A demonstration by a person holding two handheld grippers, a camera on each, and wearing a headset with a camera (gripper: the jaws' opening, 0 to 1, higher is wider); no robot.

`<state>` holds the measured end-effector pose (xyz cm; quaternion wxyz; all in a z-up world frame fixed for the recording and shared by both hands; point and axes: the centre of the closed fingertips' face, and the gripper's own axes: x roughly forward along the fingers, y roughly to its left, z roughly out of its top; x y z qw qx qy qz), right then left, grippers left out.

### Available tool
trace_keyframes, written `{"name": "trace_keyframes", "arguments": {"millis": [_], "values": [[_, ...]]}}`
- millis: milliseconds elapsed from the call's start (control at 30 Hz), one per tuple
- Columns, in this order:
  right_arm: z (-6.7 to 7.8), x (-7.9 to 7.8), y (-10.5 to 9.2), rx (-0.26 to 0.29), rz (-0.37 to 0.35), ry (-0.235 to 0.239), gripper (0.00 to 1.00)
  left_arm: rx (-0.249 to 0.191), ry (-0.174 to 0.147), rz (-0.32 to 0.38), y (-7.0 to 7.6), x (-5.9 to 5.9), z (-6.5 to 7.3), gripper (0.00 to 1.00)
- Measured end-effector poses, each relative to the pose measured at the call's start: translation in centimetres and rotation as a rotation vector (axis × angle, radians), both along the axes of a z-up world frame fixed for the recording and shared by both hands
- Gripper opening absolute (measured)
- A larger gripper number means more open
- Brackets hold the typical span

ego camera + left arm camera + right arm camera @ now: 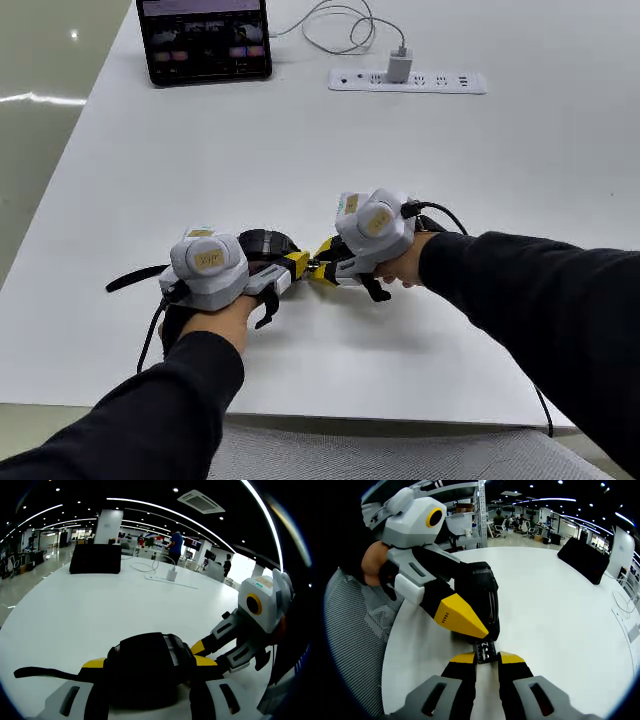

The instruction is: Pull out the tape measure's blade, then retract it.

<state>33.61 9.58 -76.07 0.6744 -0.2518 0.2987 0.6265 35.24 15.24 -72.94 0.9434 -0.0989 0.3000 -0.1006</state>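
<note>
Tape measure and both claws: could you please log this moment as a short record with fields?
Tape measure: black, its strap trailing on the white table
Left claw: shut on the tape measure's body
Right claw: shut on the blade tip
Blade state: barely out, claws close together
Far end of table: tablet, power strip

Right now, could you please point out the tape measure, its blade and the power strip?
tape measure (145, 666): left gripper view, top of its black case.
blade (485, 652): right gripper view, its printed end.
power strip (445, 82): head view, its white body.
</note>
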Motion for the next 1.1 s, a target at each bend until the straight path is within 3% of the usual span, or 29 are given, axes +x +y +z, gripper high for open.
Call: {"name": "trace_keyframes", "arguments": {"millis": [200, 467, 1100], "values": [[0.1, 0.0, 0.2, -0.011, 0.001, 0.012, 0.11, -0.005, 0.0, 0.0, 0.0, 0.0, 0.0, 0.6], [0.0, -0.1, 1.2, -0.017, 0.04, -0.014, 0.11, -0.004, 0.004, -0.007, -0.1, 0.0, 0.0, 0.6], [0.1, -0.2, 1.3, -0.004, 0.011, 0.008, 0.12, -0.02, 0.0, -0.001, 0.0, 0.0, 0.0, 0.62]]}}
